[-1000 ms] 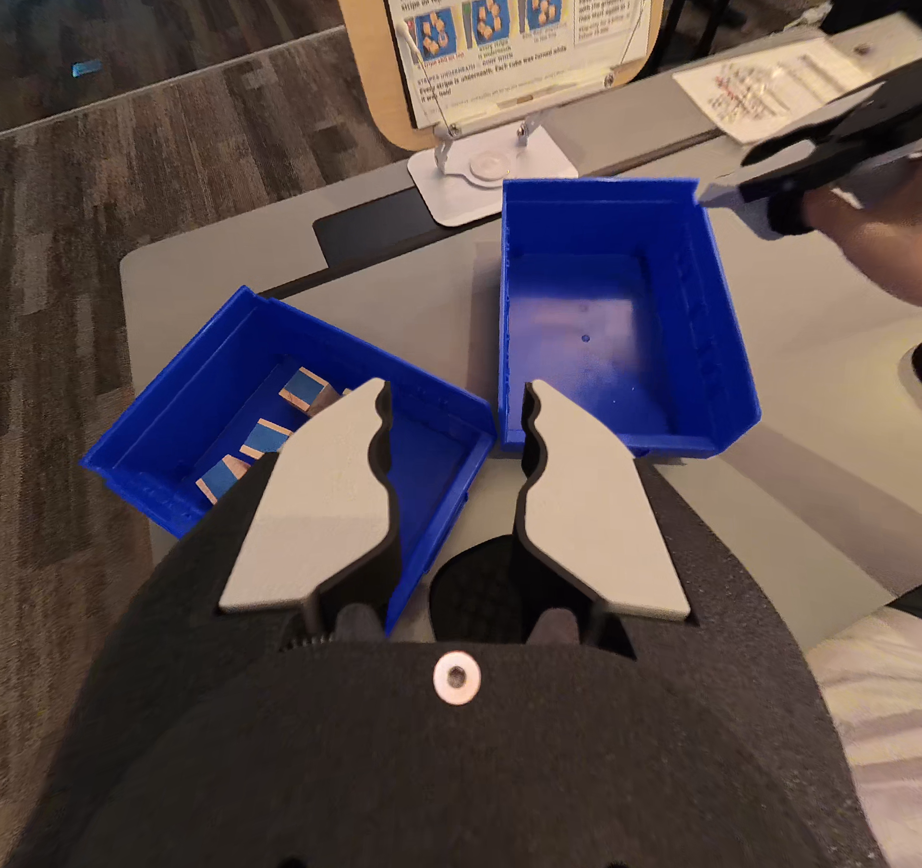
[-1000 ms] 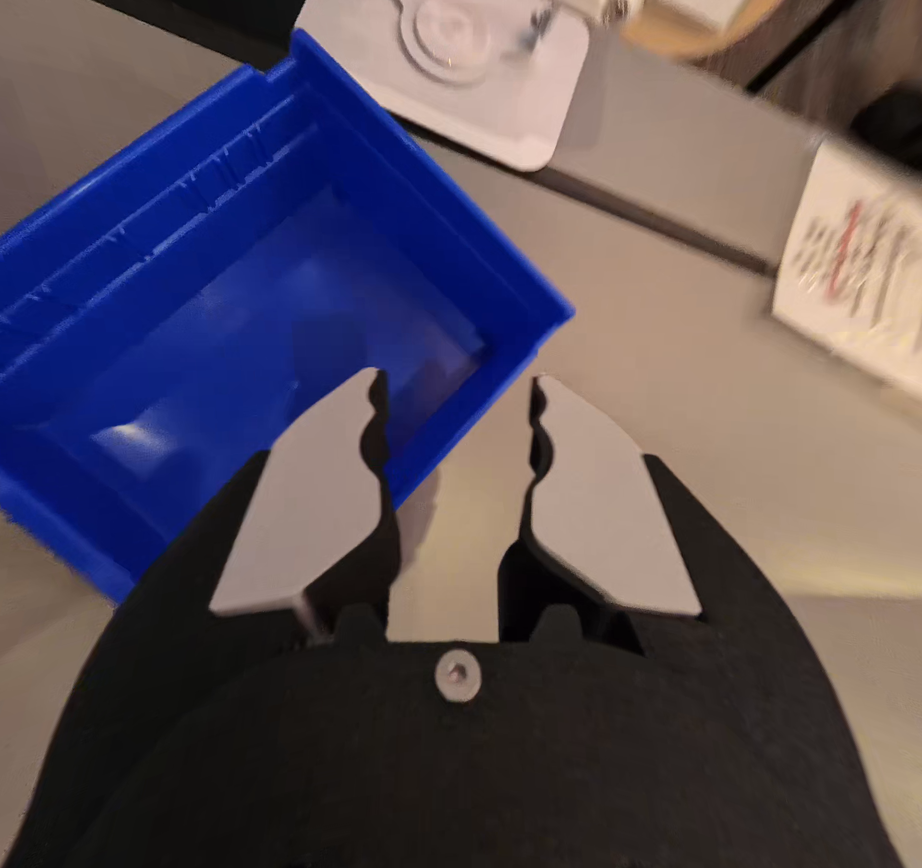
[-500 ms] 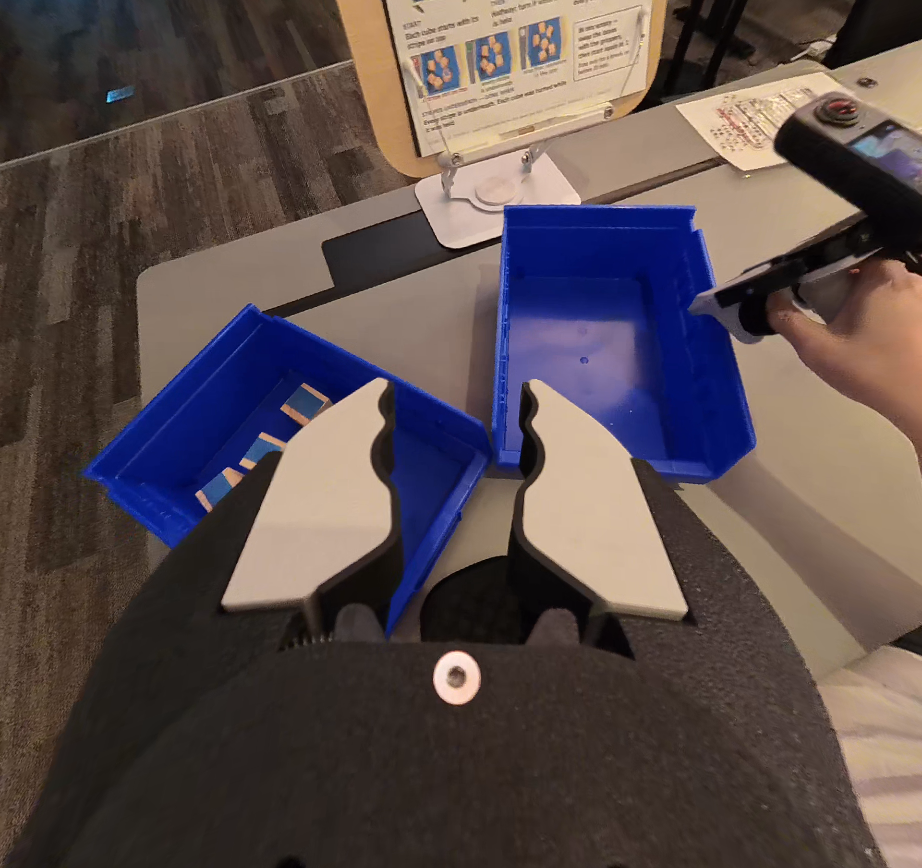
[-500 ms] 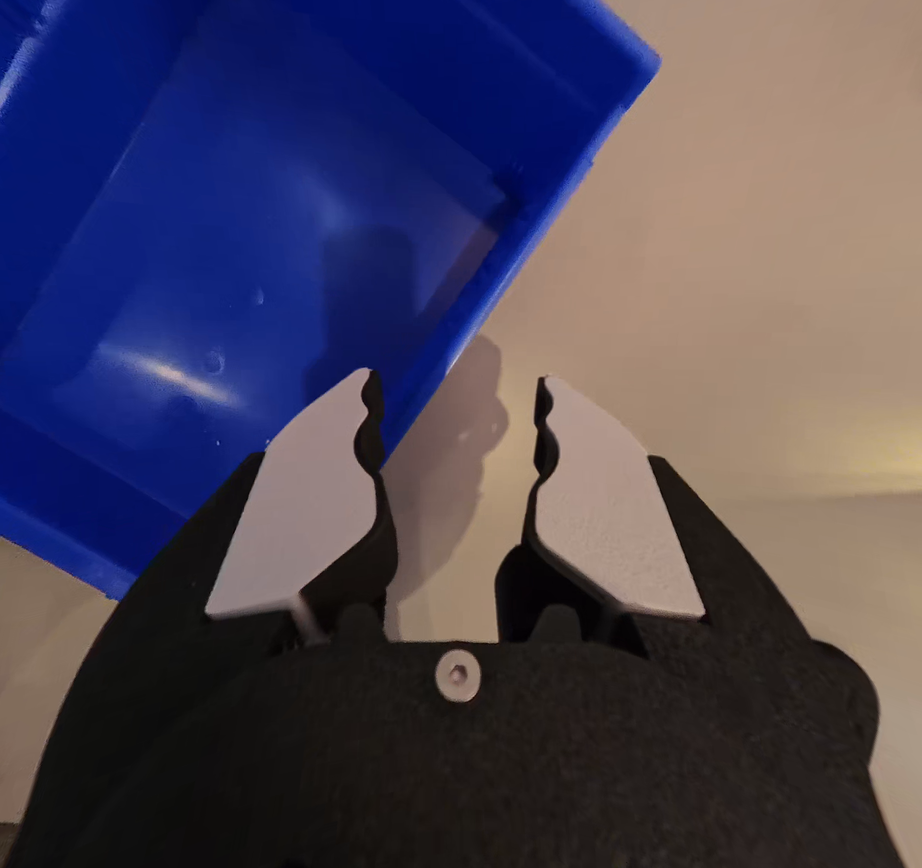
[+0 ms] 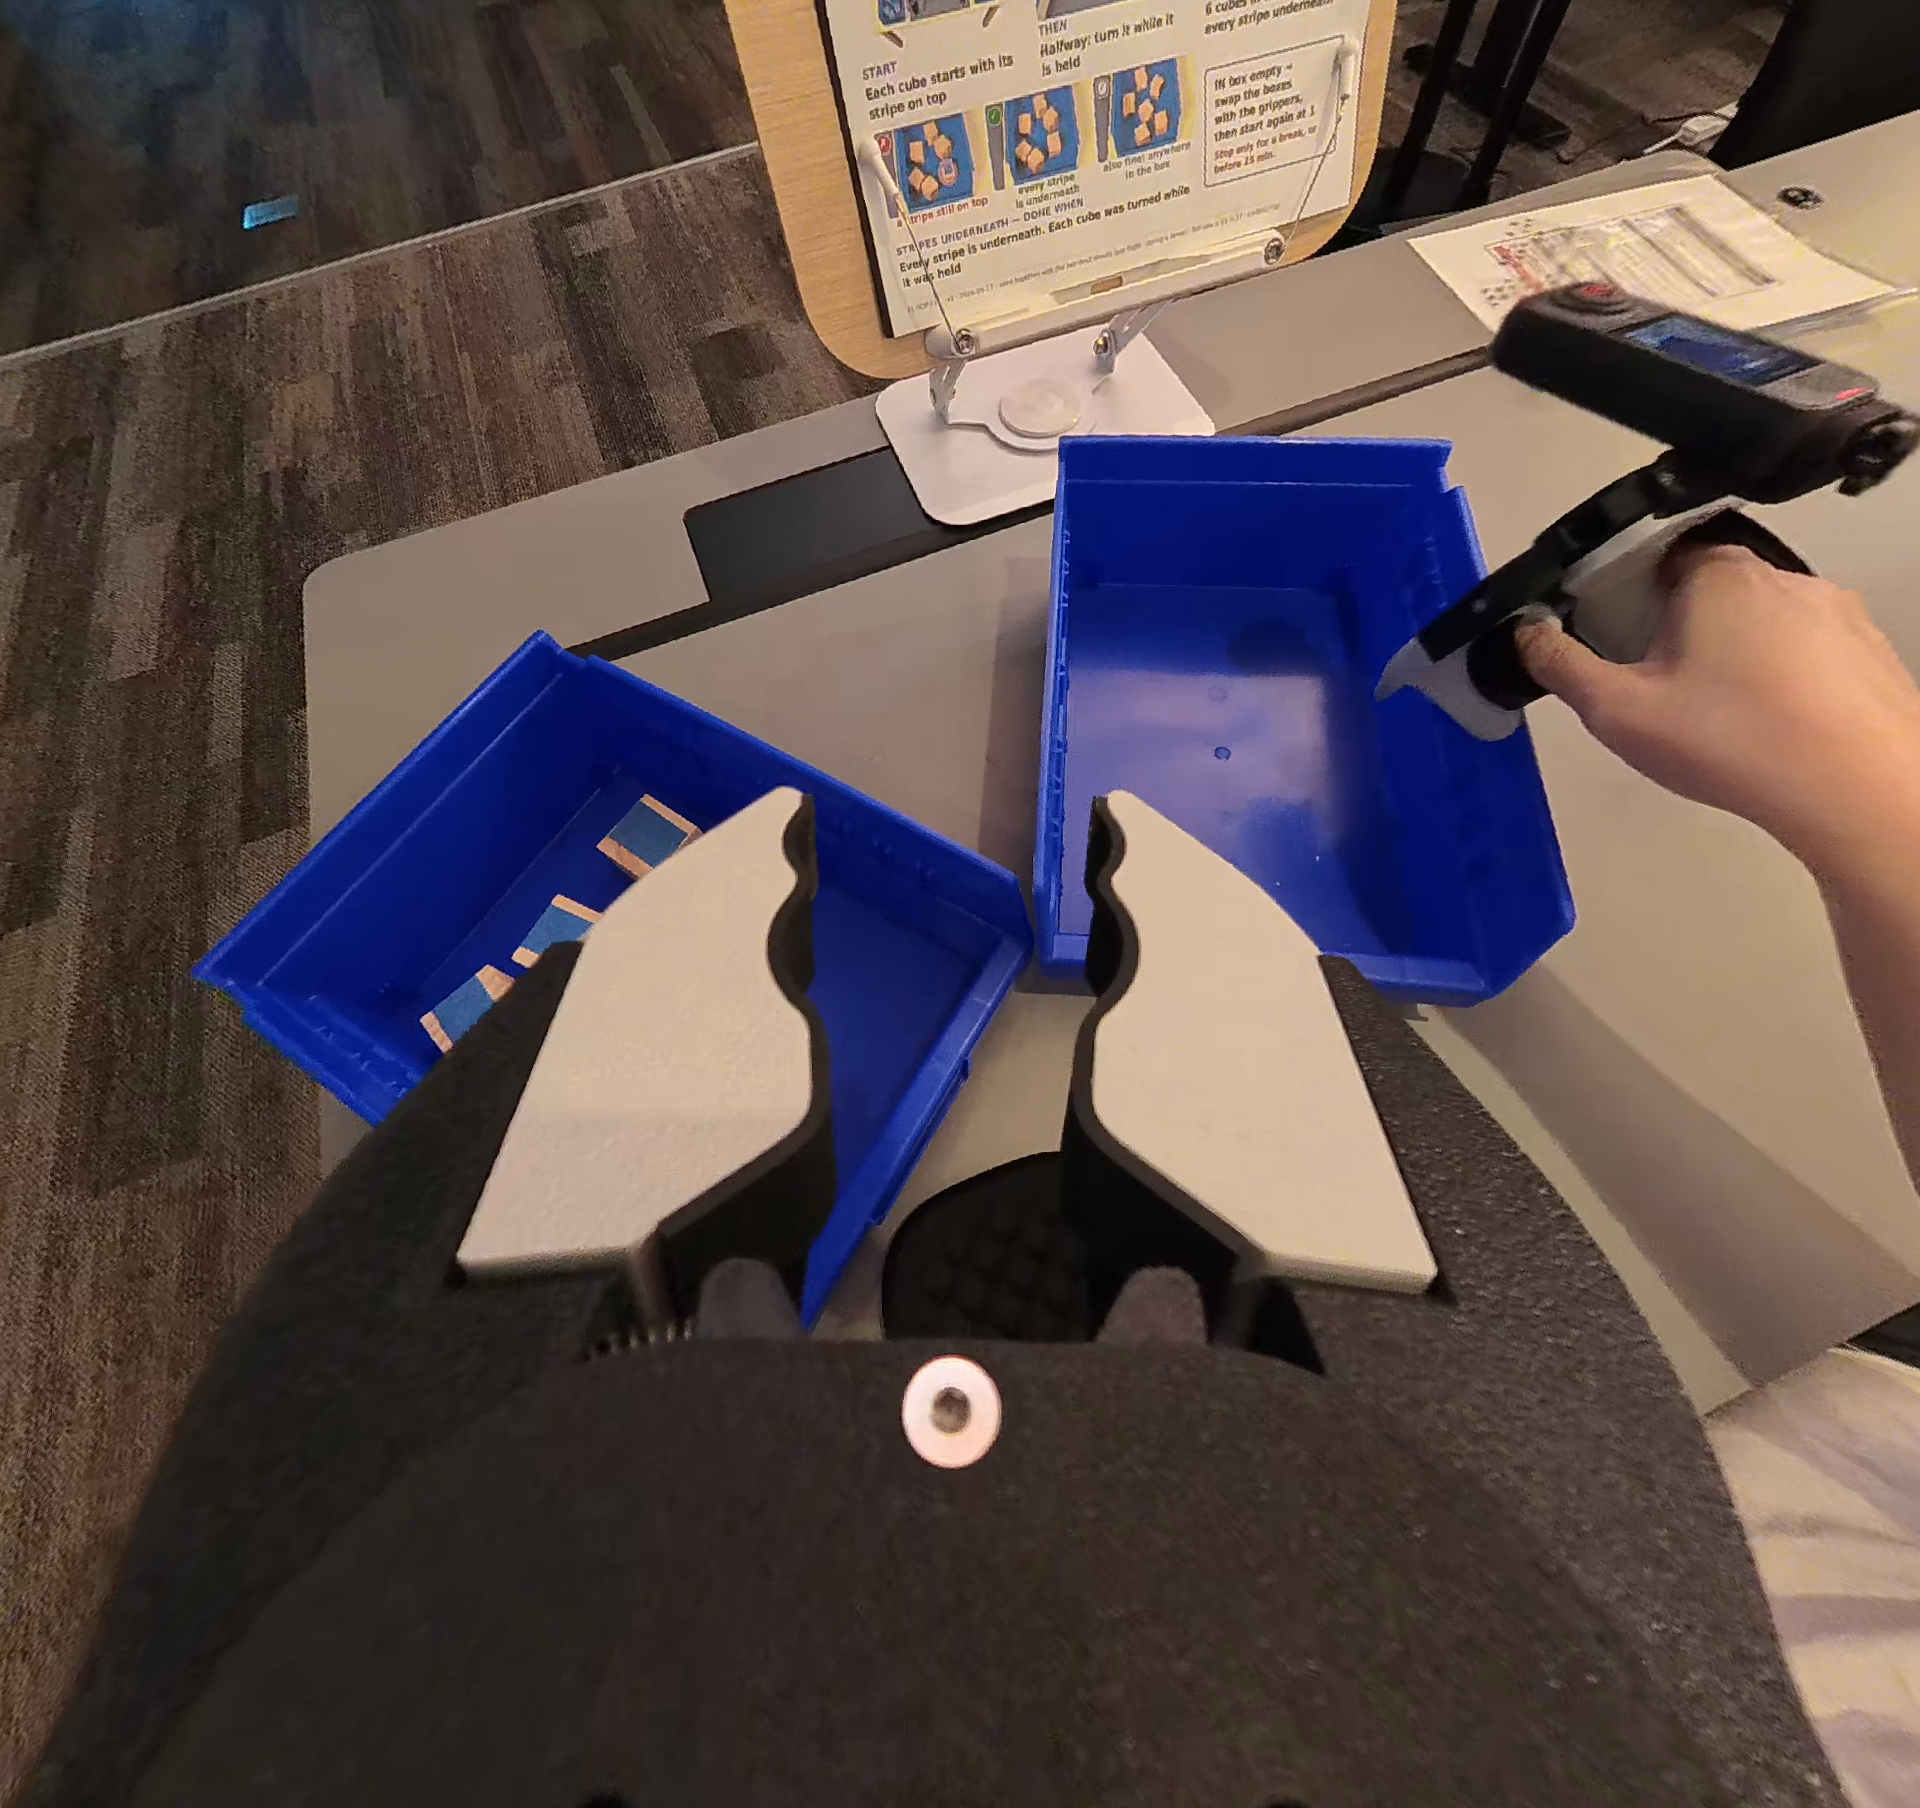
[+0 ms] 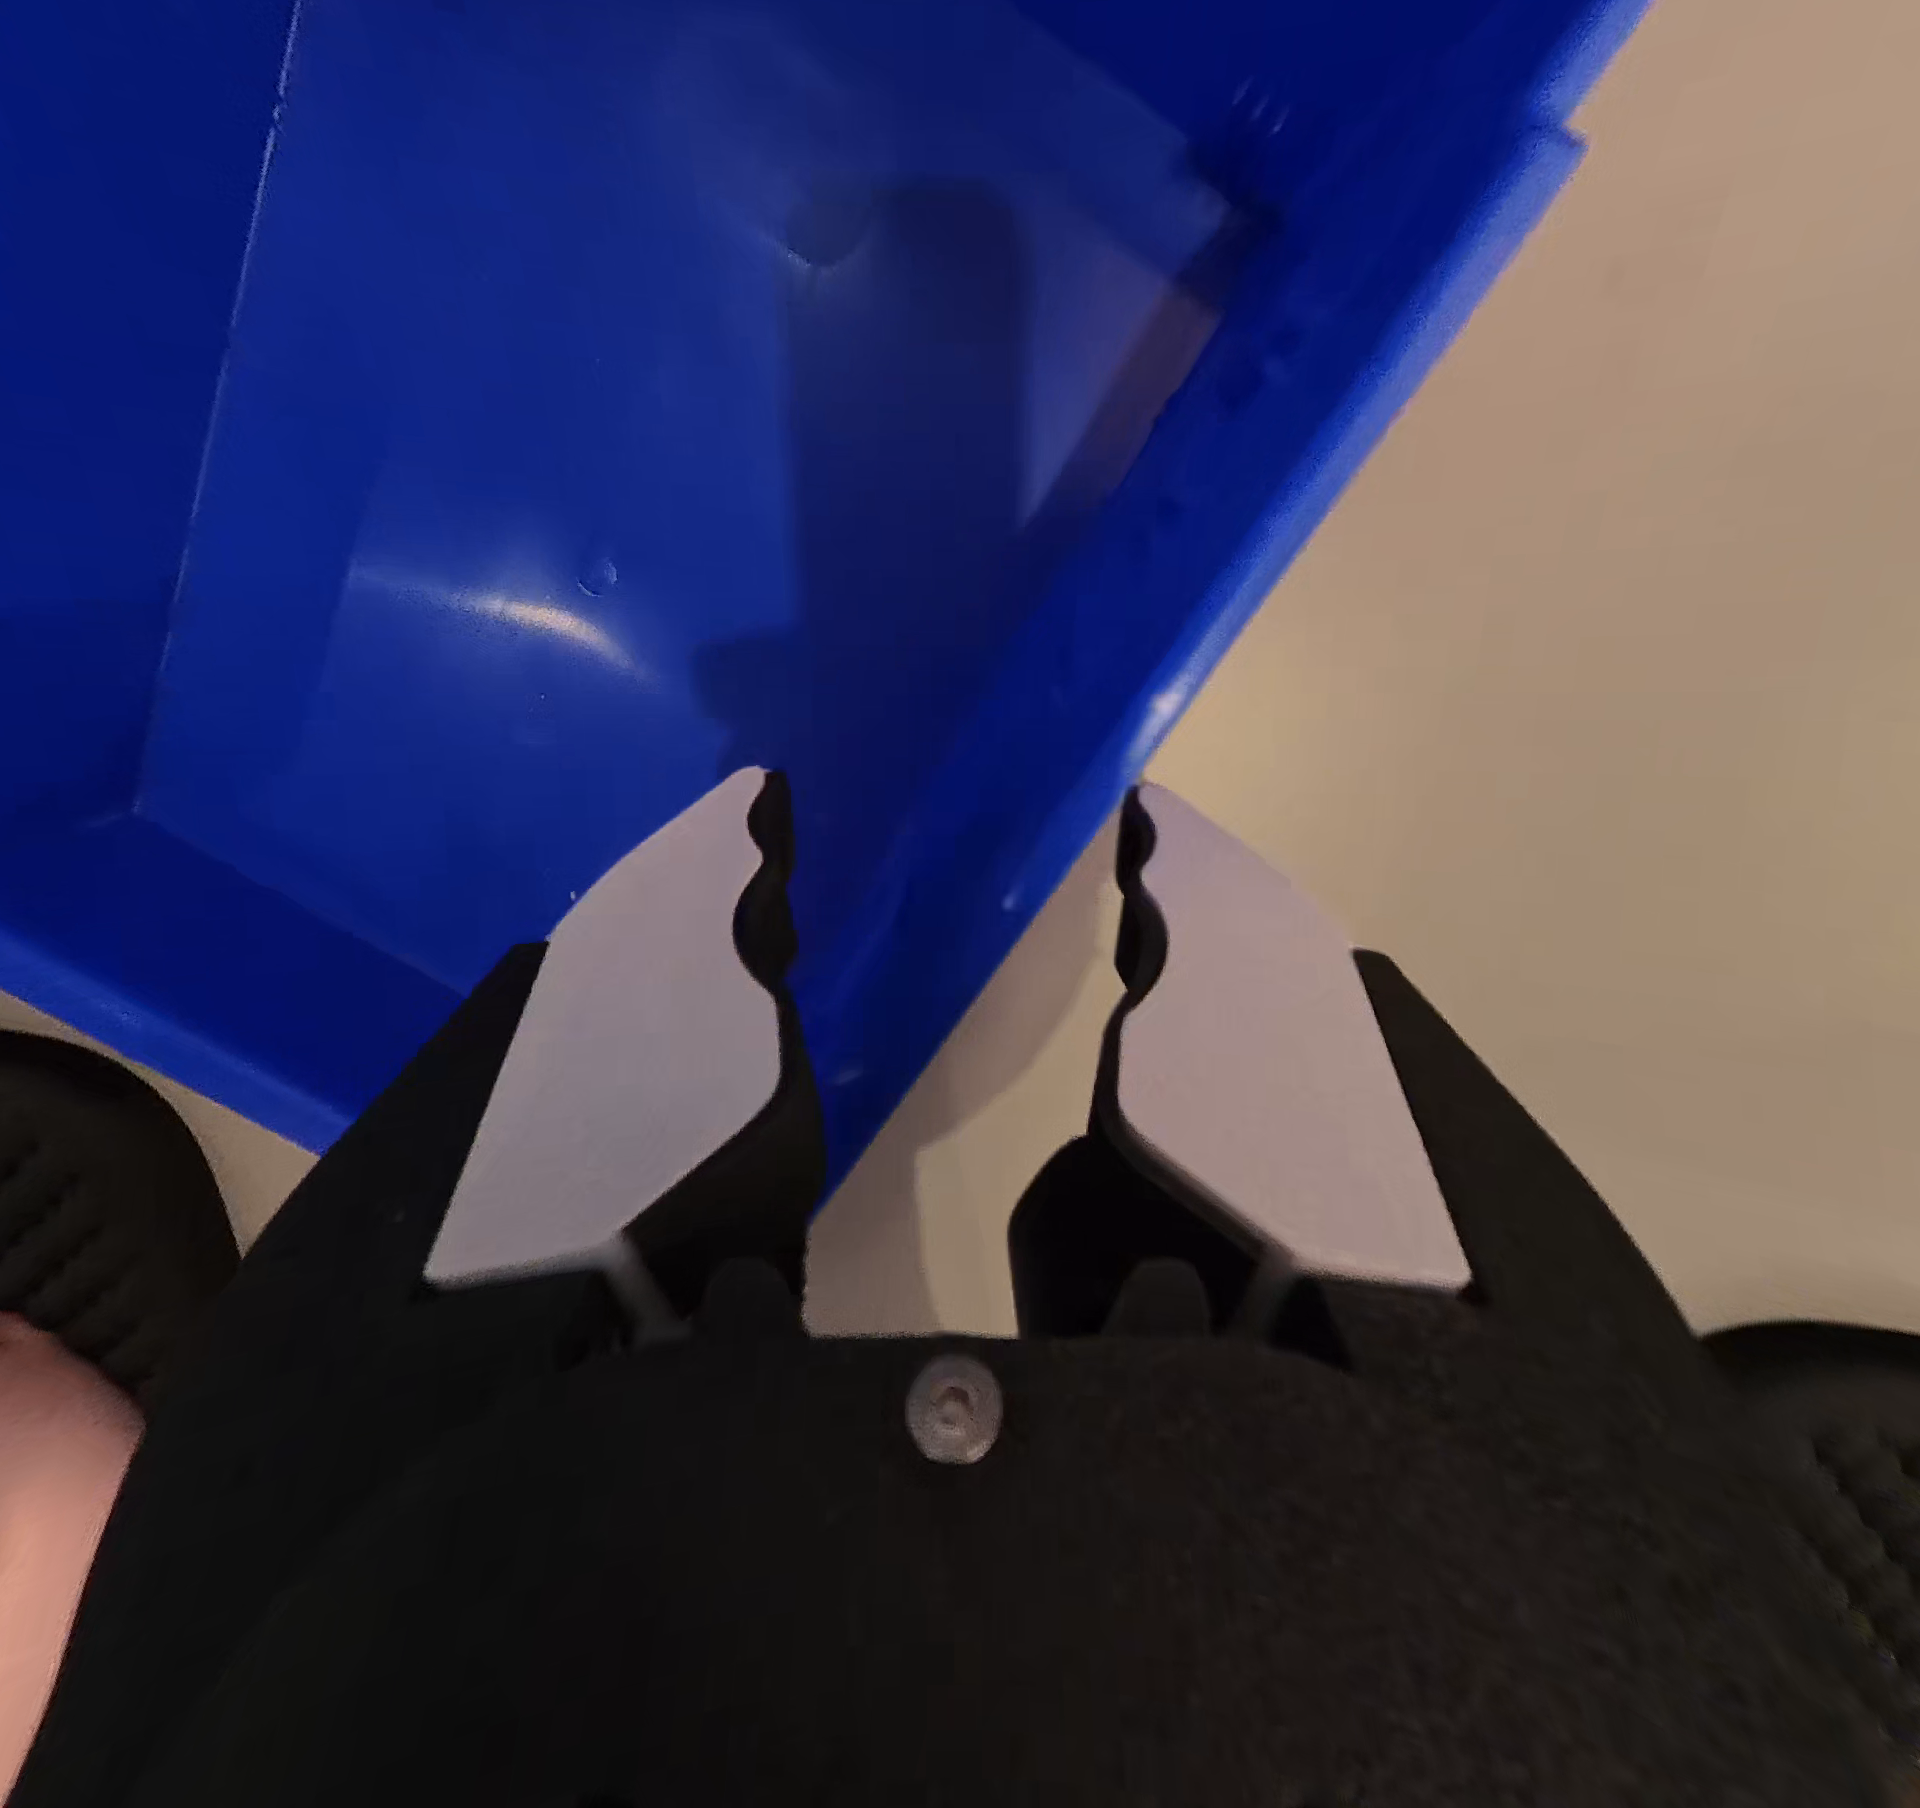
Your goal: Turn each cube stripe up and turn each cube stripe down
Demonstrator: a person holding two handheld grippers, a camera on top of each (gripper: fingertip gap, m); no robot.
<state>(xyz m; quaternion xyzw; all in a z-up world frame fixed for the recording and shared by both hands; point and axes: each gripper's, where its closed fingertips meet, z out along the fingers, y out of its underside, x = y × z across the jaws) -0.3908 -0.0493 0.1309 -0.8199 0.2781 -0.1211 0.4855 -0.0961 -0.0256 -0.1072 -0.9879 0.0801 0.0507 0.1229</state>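
Claws first: your left claw (image 5: pixel 945 823) hangs wide open and empty above the gap between two blue bins. Wood cubes (image 5: pixel 646 833) with blue stripes up lie in the left bin (image 5: pixel 312 969), ahead-left of its fingers. Your right claw (image 6: pixel 951 792), fingers apart, straddles the side wall of the right bin (image 6: pixel 1299 470), gripping nothing.

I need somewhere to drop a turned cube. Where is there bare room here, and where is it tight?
The right blue bin has a bare floor; the right hand-held gripper straddles its side wall, open. Bare table lies beyond both bins, before the sign stand. The left blue bin is crowded: striped cubes line its left side.
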